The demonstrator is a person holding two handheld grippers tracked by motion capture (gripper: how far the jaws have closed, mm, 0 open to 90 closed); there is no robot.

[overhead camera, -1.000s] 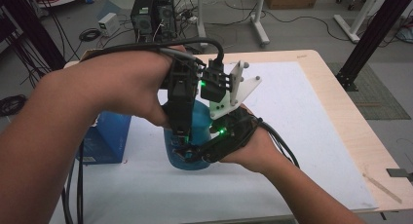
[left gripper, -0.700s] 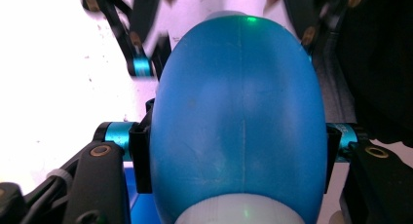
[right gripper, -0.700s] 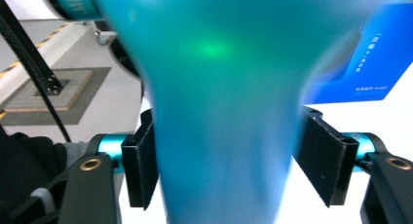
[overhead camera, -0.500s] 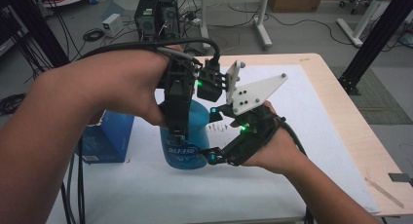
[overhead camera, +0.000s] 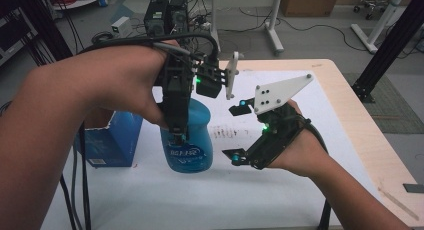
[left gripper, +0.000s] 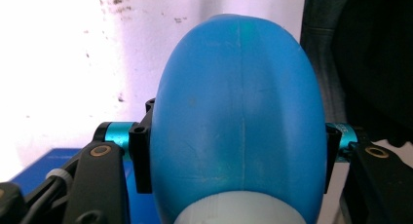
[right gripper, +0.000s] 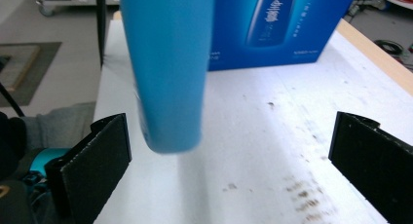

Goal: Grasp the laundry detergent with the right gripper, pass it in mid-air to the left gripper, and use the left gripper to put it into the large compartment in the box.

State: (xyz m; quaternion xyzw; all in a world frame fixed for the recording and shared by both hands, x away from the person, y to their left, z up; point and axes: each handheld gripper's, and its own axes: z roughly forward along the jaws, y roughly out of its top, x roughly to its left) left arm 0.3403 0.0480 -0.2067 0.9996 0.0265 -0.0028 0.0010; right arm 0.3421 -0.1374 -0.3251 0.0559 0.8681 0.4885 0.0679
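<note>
Upright, long axis vertical, the blue bottle hangs above the table's near-left part, clamped in the left gripper; the right gripper, jaws just opened wide and empty, stands just beside it.

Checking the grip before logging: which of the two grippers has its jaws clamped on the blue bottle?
The left gripper: its jaws press both sides of the blue bottle. The right gripper stands open beside it, nothing between its jaws.

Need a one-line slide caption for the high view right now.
Left gripper clamps the blue bottle above the white sheet; right gripper, jaws just opened, stands empty beside it.
</note>
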